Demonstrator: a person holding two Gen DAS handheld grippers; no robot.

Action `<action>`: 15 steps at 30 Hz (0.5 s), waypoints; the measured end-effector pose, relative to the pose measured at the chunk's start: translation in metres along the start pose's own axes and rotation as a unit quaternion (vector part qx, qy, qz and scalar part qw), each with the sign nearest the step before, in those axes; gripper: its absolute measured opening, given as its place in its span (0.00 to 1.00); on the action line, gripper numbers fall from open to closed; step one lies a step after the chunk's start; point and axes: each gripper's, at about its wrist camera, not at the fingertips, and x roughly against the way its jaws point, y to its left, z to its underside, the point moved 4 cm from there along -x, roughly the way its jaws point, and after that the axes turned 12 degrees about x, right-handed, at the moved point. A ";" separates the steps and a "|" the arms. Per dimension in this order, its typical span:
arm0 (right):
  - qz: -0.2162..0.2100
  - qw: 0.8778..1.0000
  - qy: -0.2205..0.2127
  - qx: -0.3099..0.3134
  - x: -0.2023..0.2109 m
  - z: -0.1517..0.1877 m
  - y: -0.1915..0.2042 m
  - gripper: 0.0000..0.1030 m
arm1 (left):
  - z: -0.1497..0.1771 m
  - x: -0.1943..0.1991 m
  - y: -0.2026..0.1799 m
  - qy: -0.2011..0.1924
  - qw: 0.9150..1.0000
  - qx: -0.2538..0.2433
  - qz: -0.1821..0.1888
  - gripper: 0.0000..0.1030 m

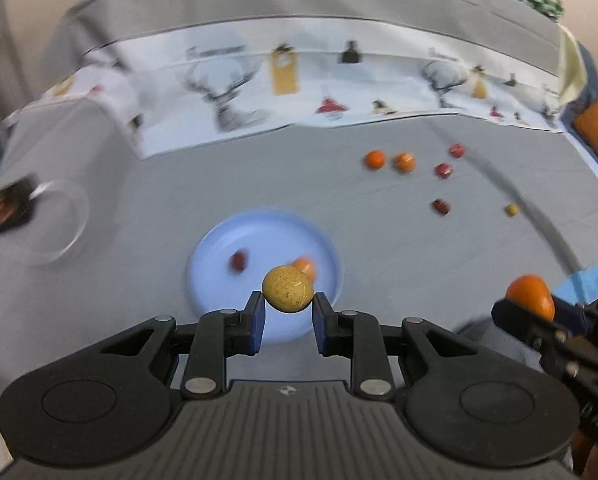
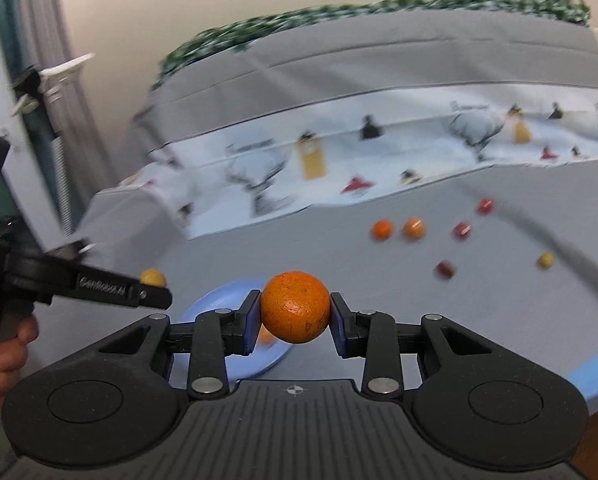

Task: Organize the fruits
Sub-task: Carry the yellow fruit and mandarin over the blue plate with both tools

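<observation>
Above the blue plate, my left gripper pinches a yellow fruit only at the fingertips, and my right gripper clamps an orange fruit. Both are round, so a jolt could squirt either free, sending it rolling across the grey cloth among the loose fruits.

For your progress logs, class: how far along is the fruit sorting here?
Done: a red fruit and an orange one lie on the blue plate. In hand: left gripper holds a yellow fruit; right gripper an orange fruit. Left: six fruits on the grey cloth.
</observation>
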 end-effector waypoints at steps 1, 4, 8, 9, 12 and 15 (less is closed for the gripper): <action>-0.007 1.000 0.003 0.008 0.003 0.002 0.011 0.36 | 0.006 0.006 0.010 0.003 1.000 0.008 0.001 0.27; -0.019 0.999 0.002 0.038 0.012 0.007 0.043 0.36 | 0.020 0.025 0.036 -0.004 1.000 0.025 -0.003 0.27; -0.028 0.997 -0.008 0.075 0.023 0.007 0.073 0.36 | 0.035 0.047 0.057 -0.019 0.999 0.049 0.001 0.27; -0.028 0.996 -0.010 0.084 0.025 0.007 0.079 0.36 | 0.038 0.052 0.061 -0.023 0.998 0.054 0.004 0.27; -0.035 0.994 -0.017 0.099 0.030 0.007 0.092 0.36 | 0.043 0.061 0.068 -0.030 0.998 0.063 0.009 0.27; -0.038 0.994 -0.018 0.105 0.030 0.007 0.098 0.36 | 0.045 0.067 0.072 -0.034 0.997 0.067 0.009 0.27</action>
